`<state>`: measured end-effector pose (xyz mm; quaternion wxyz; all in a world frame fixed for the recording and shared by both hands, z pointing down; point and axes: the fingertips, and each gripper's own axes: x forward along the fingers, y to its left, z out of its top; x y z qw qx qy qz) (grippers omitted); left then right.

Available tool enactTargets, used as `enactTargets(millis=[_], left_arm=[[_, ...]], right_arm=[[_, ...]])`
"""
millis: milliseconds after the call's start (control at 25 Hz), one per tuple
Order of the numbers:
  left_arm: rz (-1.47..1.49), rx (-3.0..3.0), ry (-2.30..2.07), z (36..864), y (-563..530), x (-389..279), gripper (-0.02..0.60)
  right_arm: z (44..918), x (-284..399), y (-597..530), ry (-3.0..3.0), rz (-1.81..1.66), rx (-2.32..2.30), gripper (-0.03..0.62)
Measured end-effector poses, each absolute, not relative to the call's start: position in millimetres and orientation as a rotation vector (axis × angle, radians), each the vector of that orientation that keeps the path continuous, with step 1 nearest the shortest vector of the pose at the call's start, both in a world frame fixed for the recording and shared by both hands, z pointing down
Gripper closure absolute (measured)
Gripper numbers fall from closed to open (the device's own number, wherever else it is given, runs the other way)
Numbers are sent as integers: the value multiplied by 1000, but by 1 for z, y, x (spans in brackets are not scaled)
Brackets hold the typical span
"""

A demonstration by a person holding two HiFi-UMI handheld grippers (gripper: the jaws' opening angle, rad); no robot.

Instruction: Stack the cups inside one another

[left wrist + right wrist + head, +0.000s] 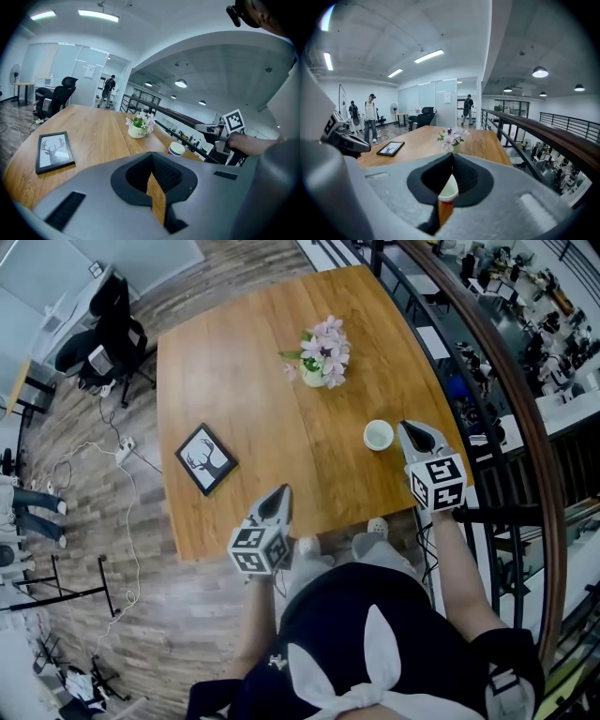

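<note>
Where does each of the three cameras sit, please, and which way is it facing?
Head view: on the person's head, facing steeply down at the table; shows left claw, right claw, torso.
Left gripper view: on the left claw, facing across the table toward flower pot and cup; shows its shut jaws, the right hand.
Right gripper view: on the right claw, facing along the table toward the flower pot; shows its shut jaws.
Shared: both gripper views catch flower pot, cup, picture frame.

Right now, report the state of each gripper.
Left gripper: jaws closed, holding nothing.
Right gripper: jaws closed, holding nothing.
</note>
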<state>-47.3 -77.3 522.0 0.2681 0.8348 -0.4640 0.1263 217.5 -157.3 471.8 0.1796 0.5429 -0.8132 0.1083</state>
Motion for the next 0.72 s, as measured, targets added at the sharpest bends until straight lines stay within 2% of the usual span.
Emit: enactTargets(millis=[720], left_arm=[[364, 2286, -1187, 525, -76, -27, 565]], right_arm=[[487, 211, -121, -2287, 313, 1459, 597]])
